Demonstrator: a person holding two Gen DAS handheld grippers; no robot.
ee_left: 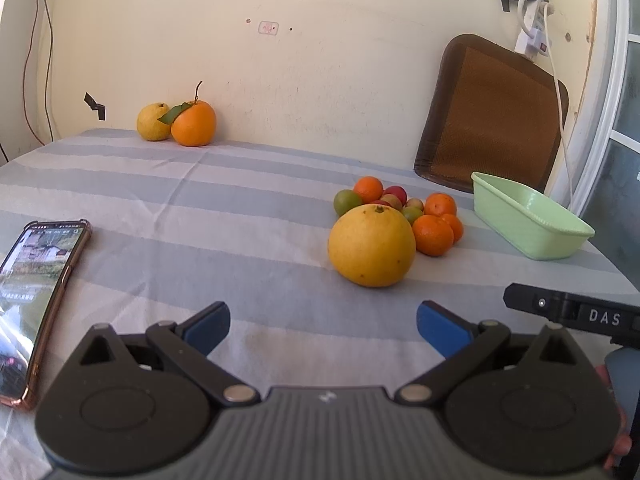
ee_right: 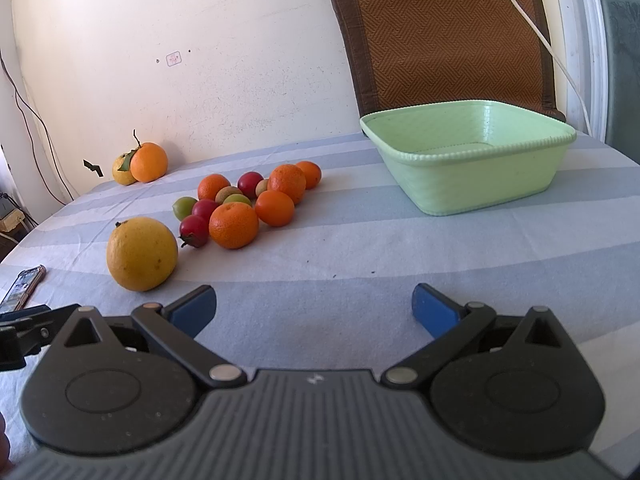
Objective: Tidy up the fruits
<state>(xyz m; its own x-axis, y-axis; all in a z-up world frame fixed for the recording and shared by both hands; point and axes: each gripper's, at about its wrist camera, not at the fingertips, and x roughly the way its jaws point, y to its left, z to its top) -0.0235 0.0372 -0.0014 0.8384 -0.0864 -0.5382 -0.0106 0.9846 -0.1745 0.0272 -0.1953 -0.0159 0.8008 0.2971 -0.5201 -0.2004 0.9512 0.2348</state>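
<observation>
Both the left claw point(ee_left: 323, 326) and right claw point(ee_right: 314, 310) hang wide and empty over the tabletop point(ee_right: 340, 248), the fruit pile point(ee_right: 244, 204) loose beside the empty green basket point(ee_right: 472, 176), so a careless nudge could roll the round pieces away

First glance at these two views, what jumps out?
The big yellow citrus sits nearest, just ahead of the open left gripper, fronting a heap of small oranges and plums. The empty green basket stands to the heap's right, beyond the open right gripper. A phone lies far left.
</observation>
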